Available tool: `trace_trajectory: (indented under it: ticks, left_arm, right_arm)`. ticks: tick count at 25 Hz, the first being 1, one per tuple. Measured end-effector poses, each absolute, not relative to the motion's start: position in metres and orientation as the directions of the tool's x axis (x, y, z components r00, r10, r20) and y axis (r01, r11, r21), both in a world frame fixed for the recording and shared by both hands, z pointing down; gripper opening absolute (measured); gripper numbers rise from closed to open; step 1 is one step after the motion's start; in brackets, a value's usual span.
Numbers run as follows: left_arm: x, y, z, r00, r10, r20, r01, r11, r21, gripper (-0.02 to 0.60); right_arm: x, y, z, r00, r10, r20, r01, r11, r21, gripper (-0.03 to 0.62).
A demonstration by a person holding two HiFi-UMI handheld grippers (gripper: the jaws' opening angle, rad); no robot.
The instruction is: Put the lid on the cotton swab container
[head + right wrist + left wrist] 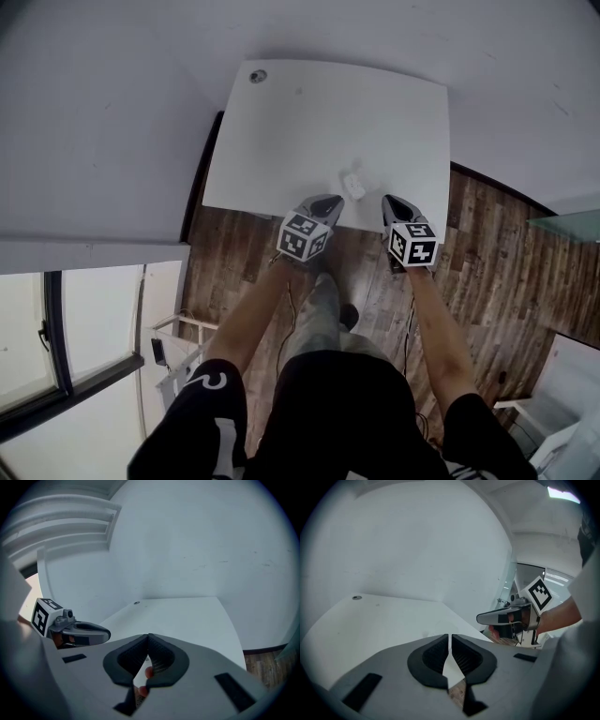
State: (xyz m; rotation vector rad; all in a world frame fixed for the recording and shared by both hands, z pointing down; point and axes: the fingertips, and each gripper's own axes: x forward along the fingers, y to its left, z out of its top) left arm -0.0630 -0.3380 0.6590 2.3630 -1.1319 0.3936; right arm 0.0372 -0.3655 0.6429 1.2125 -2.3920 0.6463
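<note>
**Cotton swab container [353, 181] at the near edge of the surface [281, 141], both tools closed**

The cotton swab container appeared in the head view as a small pale object close to the near edge of the white surface. It was too small there to tell the lid from the body, and neither gripper view showed it. It lay just ahead of the two tools and between their tips, apart from both.

The left hand-held gripper [329, 200] pointed toward the near edge, to the left of the container. Its jaws were clenched, dark pads meeting at the tips with nothing between them. The right hand-held gripper [390, 201] stood to the container's right, level with the left one. Its jaws were likewise pressed together and empty, with a fingertip of the holding hand visible behind them.

A black-and-white marker cube [303, 236] sat on the rear of each tool. A small round fitting [258, 76] marked the far left corner of the surface. Bare forearms [255, 319] reached out over a dark wood-plank floor [487, 272].
</note>
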Motion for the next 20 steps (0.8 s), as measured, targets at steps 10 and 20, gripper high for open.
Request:
trace_trajectory:
  ticks: [10,20]
  left_arm:
    - [-0.059,-0.349,0.692,0.669,-0.569,0.478,-0.727,-0.635,0.261,0.226]
    - [-0.040,-0.364,0.725,0.702,-0.480,0.525,-0.641,-0.748,0.173,0.326]
  right_arm:
    - [0.041,-0.383,0.660,-0.537,-0.650,0.537,-0.838,0.485,-0.250,0.014]
    - [0.040,-0.404,0.676,-0.517,-0.653,0.553,-0.854,0.444,-0.273,0.014]
